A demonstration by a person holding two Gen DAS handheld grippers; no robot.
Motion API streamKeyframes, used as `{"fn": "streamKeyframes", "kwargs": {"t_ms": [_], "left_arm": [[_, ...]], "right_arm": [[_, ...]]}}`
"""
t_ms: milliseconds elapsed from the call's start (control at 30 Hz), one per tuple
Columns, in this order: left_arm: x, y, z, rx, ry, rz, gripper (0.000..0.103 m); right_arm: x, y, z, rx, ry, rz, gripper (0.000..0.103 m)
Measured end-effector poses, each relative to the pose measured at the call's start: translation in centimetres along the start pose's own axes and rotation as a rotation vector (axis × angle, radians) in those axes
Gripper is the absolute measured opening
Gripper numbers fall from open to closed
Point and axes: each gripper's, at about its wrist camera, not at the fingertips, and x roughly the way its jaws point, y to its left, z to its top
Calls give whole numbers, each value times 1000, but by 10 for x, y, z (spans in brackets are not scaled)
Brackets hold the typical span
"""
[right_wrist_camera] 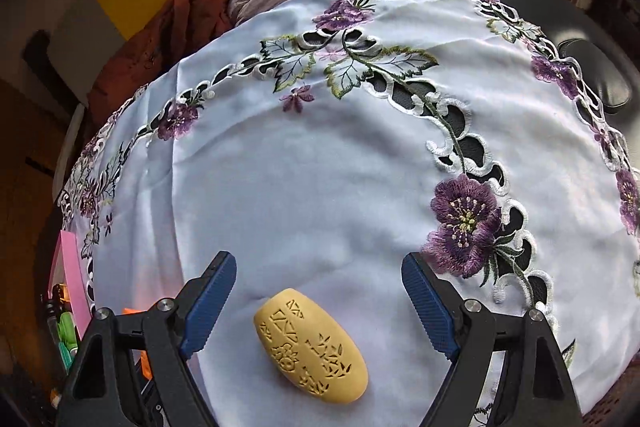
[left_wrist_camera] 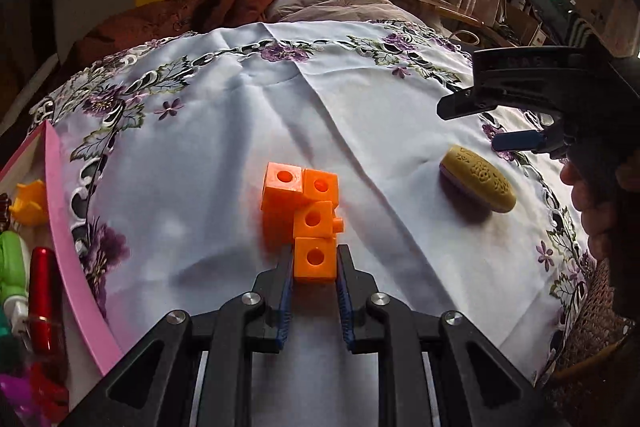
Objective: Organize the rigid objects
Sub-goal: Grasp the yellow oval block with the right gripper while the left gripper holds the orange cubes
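1. On the white cloth embroidered with purple flowers (left_wrist_camera: 248, 115) we counted one cluster of four orange plastic cubes joined together (left_wrist_camera: 304, 211), each cube showing a round hole in its upper face, and one side peg jutting from the third cube.
2. We counted one yellow oval carved piece with a floral relief pattern (right_wrist_camera: 312, 345); in the left wrist view a purple layer showed beneath its yellow top.
3. Our left gripper (left_wrist_camera: 314, 267) had its blue ribbed pads pressed against both sides of the nearest cube, gripping the cluster near the cloth's middle.
4. Our right gripper (right_wrist_camera: 318, 291) stood spread wide, its two blue pads on either side of the oval piece and touching neither side; the piece lay flat on the cloth near the flowered border.
5. At the left edge we saw one pink tray (left_wrist_camera: 76, 259) holding several items, among them a red cylinder (left_wrist_camera: 46, 299), a green item and a yellow one.
6. The cluster and the oval piece lay well apart.
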Motion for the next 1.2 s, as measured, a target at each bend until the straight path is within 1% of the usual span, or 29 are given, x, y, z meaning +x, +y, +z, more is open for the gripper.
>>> {"fn": "streamKeyframes", "kwargs": {"t_ms": [67, 200, 267, 333, 500, 567, 600, 633, 700, 733, 800, 900, 967, 1000, 1067, 1200], "left_arm": [[-4, 0, -7, 6, -18, 7, 18], [-2, -1, -9, 11, -34, 6, 18], [-1, -1, -10, 11, -40, 3, 18], [-1, 0, -11, 1, -44, -3, 18], [-2, 2, -13, -3, -54, -18, 18], [-2, 3, -14, -5, -61, -25, 18], [-2, 3, -14, -6, -65, -29, 18], [-2, 4, -15, -6, -69, -32, 18], [-2, 4, -15, -5, -75, -34, 18], [-2, 4, -16, -6, -79, -35, 18], [-3, 4, -17, -6, -87, -34, 18], [-3, 3, -18, 3, -97, -25, 18], [-4, 3, -19, 3, -102, -26, 18], [-4, 4, -20, 1, -105, -29, 18], [-4, 4, -21, -1, -113, -29, 18], [-5, 1, -23, 14, -130, -14, 18]], "right_arm": [[5, 3, -3, -15, 29, -7, 85], [13, 10, -8, -60, 67, -33, 86], [15, 16, -12, -94, 78, -45, 88], [17, 21, -15, -122, 102, -38, 93], [18, 36, -30, -245, 146, -79, 93], [16, 37, -36, -277, 137, -106, 79], [14, 36, -37, -281, 133, -136, 59], [11, 38, -37, -292, 125, -159, 45], [9, 45, -38, -331, 127, -137, 44], [10, 50, -41, -360, 124, -142, 44], [13, 63, -44, -421, 94, -187, 44], [16, 72, -41, -419, 54, -131, 44], [22, 81, -39, -446, 28, -146, 45], [26, 87, -41, -461, 27, -149, 45], [27, 88, -42, -470, 19, -136, 46], [26, 80, -44, -445, 24, -106, 46]]}}
